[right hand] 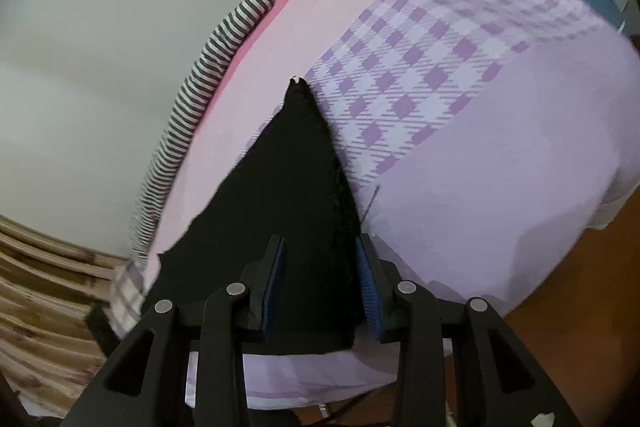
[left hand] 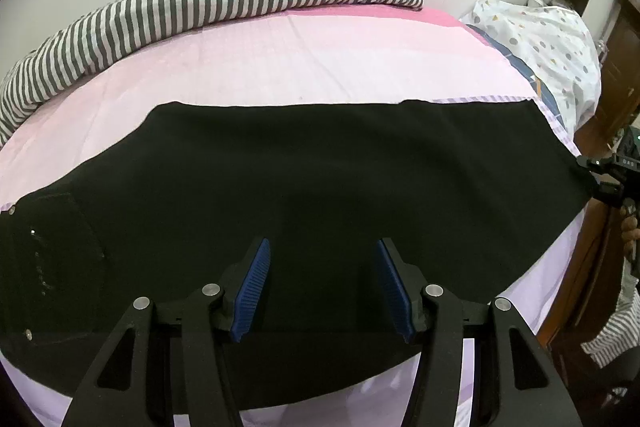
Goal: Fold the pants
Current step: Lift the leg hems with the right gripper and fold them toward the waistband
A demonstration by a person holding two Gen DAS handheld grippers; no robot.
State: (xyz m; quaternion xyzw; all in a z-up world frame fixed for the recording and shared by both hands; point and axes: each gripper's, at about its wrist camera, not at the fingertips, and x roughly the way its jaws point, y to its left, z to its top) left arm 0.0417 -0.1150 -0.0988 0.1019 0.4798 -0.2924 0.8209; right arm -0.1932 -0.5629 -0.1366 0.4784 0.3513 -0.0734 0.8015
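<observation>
Home bedroom: bed point(left hand: 320, 67), striped quilt point(left hand: 200, 7), pillow point(left hand: 540, 43).

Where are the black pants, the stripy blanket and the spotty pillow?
black pants point(left hand: 304, 187): left wrist view, the middle of the flat cloth.
stripy blanket point(left hand: 224, 1): left wrist view, the rolled top along the wall.
spotty pillow point(left hand: 548, 43): left wrist view, its white dotted cover at the right.

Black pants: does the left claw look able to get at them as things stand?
Probably yes. The left claw hangs open right over the black pants, which lie flat on the bed sheet, with nothing between.
</observation>
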